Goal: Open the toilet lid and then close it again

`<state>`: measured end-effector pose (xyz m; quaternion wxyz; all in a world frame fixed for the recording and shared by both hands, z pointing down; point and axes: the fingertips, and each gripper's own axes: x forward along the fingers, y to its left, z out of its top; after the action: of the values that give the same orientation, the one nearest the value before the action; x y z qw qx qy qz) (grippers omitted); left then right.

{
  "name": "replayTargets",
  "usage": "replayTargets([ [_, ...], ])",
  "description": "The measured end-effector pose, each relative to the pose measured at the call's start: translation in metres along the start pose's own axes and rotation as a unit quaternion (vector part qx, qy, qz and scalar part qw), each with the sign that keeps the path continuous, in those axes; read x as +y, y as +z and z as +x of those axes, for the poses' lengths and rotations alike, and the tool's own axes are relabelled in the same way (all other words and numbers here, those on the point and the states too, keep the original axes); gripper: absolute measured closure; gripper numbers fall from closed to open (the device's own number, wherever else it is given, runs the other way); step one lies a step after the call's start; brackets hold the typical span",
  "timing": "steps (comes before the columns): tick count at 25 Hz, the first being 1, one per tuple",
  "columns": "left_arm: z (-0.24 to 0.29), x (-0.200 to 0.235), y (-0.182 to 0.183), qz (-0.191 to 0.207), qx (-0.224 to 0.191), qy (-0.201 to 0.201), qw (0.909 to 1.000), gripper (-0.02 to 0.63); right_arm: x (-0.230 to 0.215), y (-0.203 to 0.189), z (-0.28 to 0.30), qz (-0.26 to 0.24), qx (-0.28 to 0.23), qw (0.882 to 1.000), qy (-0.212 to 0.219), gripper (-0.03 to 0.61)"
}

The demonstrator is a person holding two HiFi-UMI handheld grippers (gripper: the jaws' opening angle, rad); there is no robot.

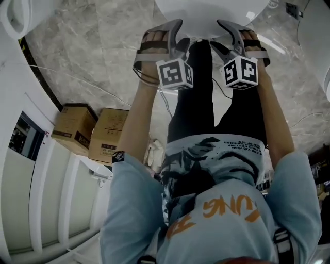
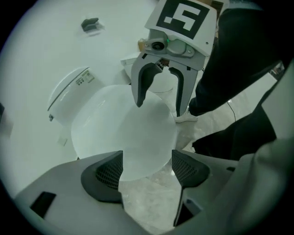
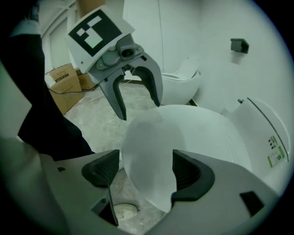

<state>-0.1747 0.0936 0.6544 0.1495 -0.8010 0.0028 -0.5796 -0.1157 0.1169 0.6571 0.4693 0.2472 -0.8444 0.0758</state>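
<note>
**A:** Where is the toilet lid (image 1: 206, 10)?

**B:** In the head view it sits at twelve o'clock, white, at the very top edge, straight ahead of the person's dark trouser legs (image 1: 198, 87). It lies down over the bowl, closed.

**A:** And the left gripper (image 2: 146, 172)?

**B:** Its jaws stand wide apart. In the left gripper view the lid's rounded front edge shows between the two dark pads, but neither pad presses on it, so nothing is clamped.

**A:** The right gripper (image 3: 146, 170)?

**B:** Much the same. The jaws are spread wide with the lid's front rim between them, and it has no grip on anything.

**A:** How do the two sit against each other?

**B:** Side by side in the head view, the left at eleven o'clock and the right at one o'clock. Both point down at the lid's front edge.

**A:** What lies beyond the lid?

**B:** In the right gripper view the toilet's rear body (image 3: 268, 137) rises at three o'clock of the lid, with a small label on it. A second toilet (image 3: 181, 85) stands farther off at twelve o'clock.

**A:** Anything else nearby?

**B:** Two cardboard boxes (image 1: 108, 135) at nine o'clock in the head view, standing on the grey marbled floor (image 1: 93, 46).
</note>
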Motion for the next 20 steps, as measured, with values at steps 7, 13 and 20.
replayTargets([
  [7,0.029,-0.003,-0.019,0.027,0.01,-0.005,0.9996,0.258,0.008,-0.005,0.037,-0.056,0.029,0.998,-0.01,0.16],
  [13,0.041,-0.013,-0.016,0.056,0.002,-0.01,0.9984,0.256,0.011,-0.011,0.042,-0.085,0.046,0.995,-0.04,0.157],
  [20,0.038,-0.016,-0.006,0.075,-0.001,-0.016,0.9971,0.255,0.011,-0.01,0.031,-0.06,0.066,0.995,-0.045,0.175],
])
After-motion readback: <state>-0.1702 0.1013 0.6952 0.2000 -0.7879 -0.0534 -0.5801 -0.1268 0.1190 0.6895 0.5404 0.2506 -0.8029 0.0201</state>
